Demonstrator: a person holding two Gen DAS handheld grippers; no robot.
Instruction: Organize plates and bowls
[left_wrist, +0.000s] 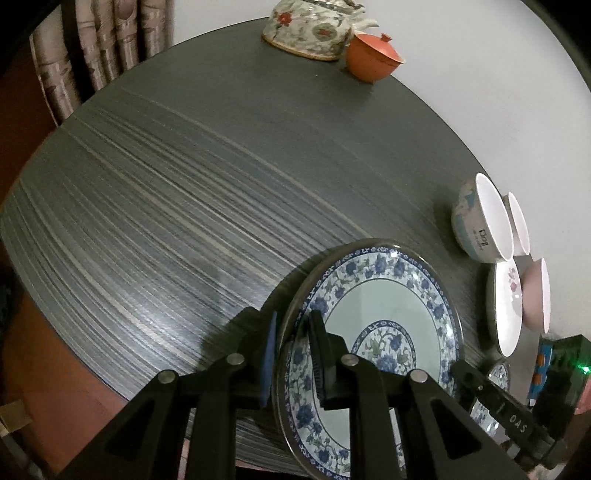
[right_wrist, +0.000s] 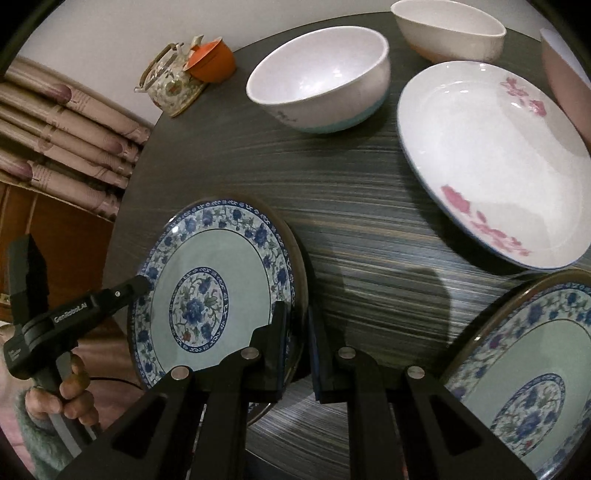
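Note:
A blue-and-white floral plate is held between both grippers over the dark striped round table. My left gripper is shut on its left rim and also shows in the right wrist view. My right gripper is shut on the opposite rim; its black finger reaches in from the right. A second floral plate lies at the lower right. A white plate with pink flowers lies beyond, with a white bowl with a teal base next to it.
Another white bowl and a pink bowl stand at the table's far side. A floral teapot and an orange lidded cup sit by the wall. Curtains hang off the table's edge. A person's hand holds the left gripper.

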